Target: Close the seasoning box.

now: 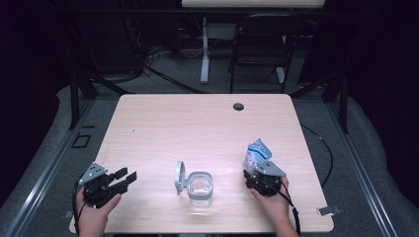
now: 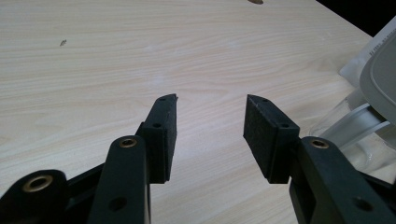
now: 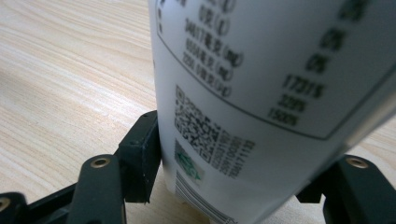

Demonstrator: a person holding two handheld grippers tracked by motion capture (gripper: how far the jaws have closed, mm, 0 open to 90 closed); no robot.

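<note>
Right gripper (image 1: pixel 260 168) clamped on the white pouch (image 1: pixel 257 151); left gripper (image 1: pixel 124 178) apart, seemingly empty, beside the jar (image 1: pixel 200 188).

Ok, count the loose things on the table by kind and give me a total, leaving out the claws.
Clear jar with its grey lid flipped open: 1
White printed pouch, held in the right claw: 1
Total: 2
</note>
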